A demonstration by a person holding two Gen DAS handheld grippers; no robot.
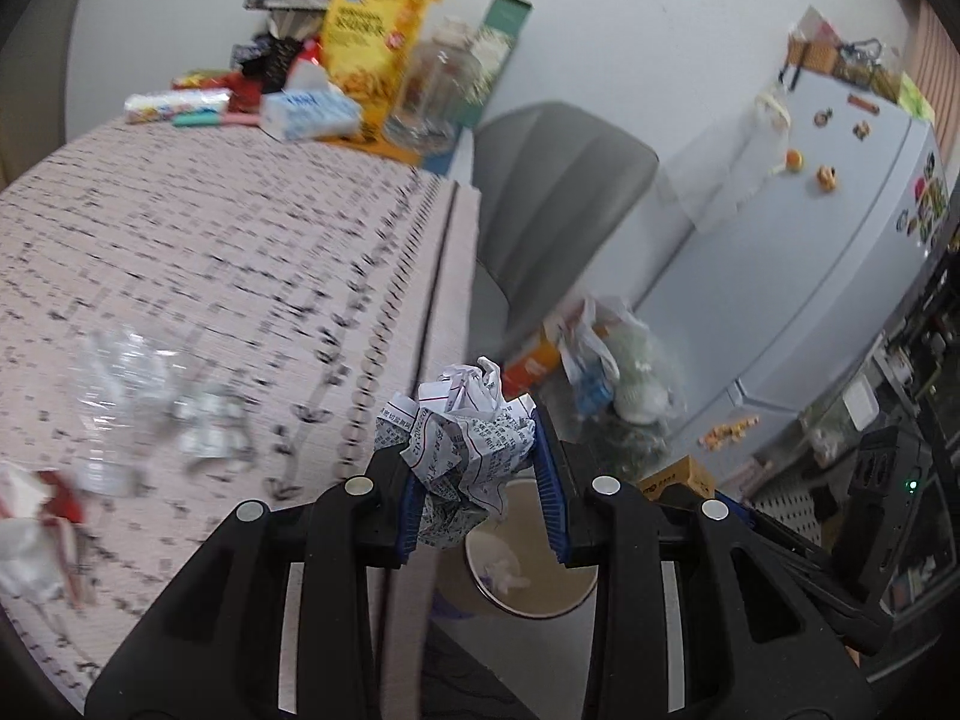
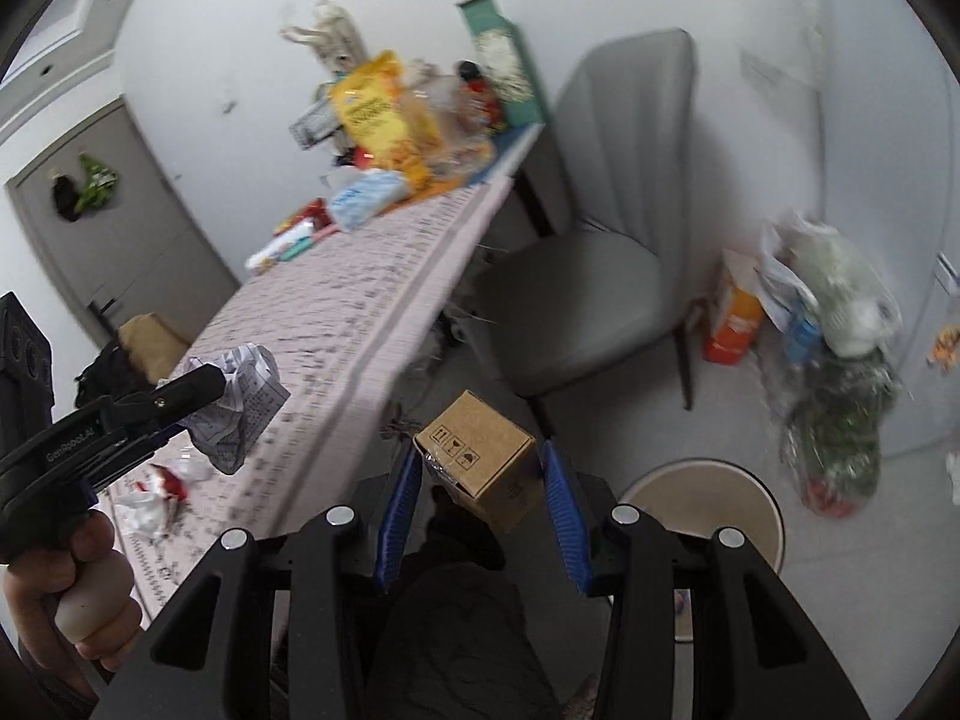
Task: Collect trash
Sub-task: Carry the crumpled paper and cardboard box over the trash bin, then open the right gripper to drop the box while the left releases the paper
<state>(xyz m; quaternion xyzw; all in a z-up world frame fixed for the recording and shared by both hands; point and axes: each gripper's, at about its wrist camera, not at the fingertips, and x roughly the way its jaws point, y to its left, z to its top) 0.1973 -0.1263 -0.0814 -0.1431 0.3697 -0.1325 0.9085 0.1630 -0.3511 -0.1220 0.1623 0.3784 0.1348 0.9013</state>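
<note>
Room: white walls (image 2: 252,30) on the far side, pale floor (image 2: 750,414) below; a grey door (image 2: 90,240) at the left in the right wrist view, with something green and something dark hanging on it.
Fridge: a pale blue fridge (image 1: 798,252) stands at the right in the left wrist view, magnets on its front, boxes and bags on its top.
Table: a long table covered by a pink cloth with a dark repeated pattern (image 1: 240,252); its edge runs toward the far wall.
Chair: a grey upholstered chair (image 2: 594,240) stands beside the table's far end, on dark legs.
Floor bags: a heap of clear plastic bags (image 2: 840,360) and an orange carton (image 2: 735,324) sit on the floor by the chair.
Bin: a round beige bin (image 1: 528,564) stands on the floor beside the table, a white scrap in it.
Far clutter: a yellow snack bag (image 1: 372,42), a clear jar (image 1: 438,84), a teal box (image 1: 498,42) and a tissue pack (image 1: 312,114) crowd the far end.
Near litter: crumpled clear plastic (image 1: 138,396) and a red-and-white wrapper (image 1: 36,516) lie on the cloth.
Left gripper (image 1: 480,492): pads pinch a crumpled printed paper ball (image 1: 462,438), held above the bin, just off the table edge.
Right gripper (image 2: 480,504): blue pads clamp a small cardboard box (image 2: 480,456), tilted, in the air above the floor, near the bin.
Hand (image 2: 66,600): wraps the left gripper's handle.
</note>
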